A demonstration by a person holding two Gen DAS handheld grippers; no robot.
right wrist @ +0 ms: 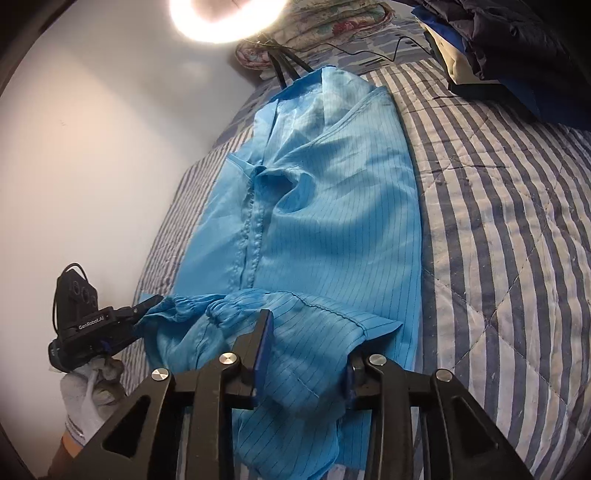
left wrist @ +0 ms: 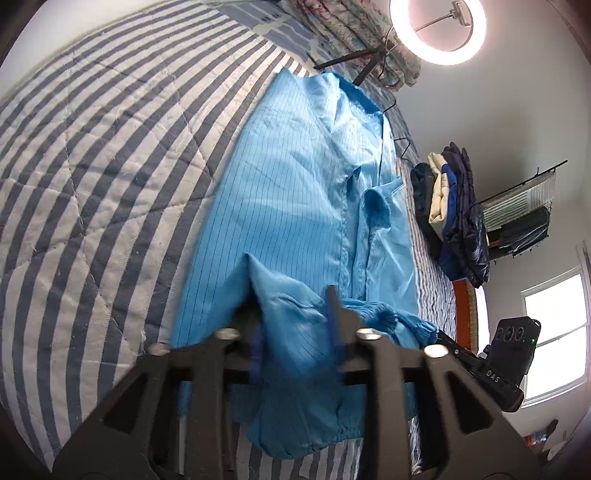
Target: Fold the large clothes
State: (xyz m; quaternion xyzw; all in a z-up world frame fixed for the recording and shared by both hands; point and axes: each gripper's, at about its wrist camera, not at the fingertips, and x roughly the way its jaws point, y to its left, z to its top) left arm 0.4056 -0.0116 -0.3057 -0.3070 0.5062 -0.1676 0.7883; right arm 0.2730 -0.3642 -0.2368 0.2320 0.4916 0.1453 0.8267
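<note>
A light blue pinstriped jacket [left wrist: 288, 184] [right wrist: 332, 221] lies lengthwise on a blue-and-white striped quilt [left wrist: 92, 166] [right wrist: 498, 221], front placket up, its sleeves folded across the near end. My left gripper [left wrist: 293, 306] stands open, with a raised fold of sleeve cloth loose between its blue pads. My right gripper [right wrist: 308, 336] is open too, and the sleeve's shoulder part lies between its fingers without being pinched. In the right wrist view the left gripper [right wrist: 147, 306] sits at the gathered cuffs, held by a gloved hand [right wrist: 88, 398]. The right gripper's body [left wrist: 491, 369] shows in the left wrist view.
A stack of folded dark, cream and blue clothes [left wrist: 454, 214] [right wrist: 517, 44] sits on the quilt beside the jacket. A lit ring light [left wrist: 437, 29] [right wrist: 229, 18] on a tripod and floral bedding [left wrist: 351, 29] stand at the far end. A white wall [right wrist: 92, 166] borders one side.
</note>
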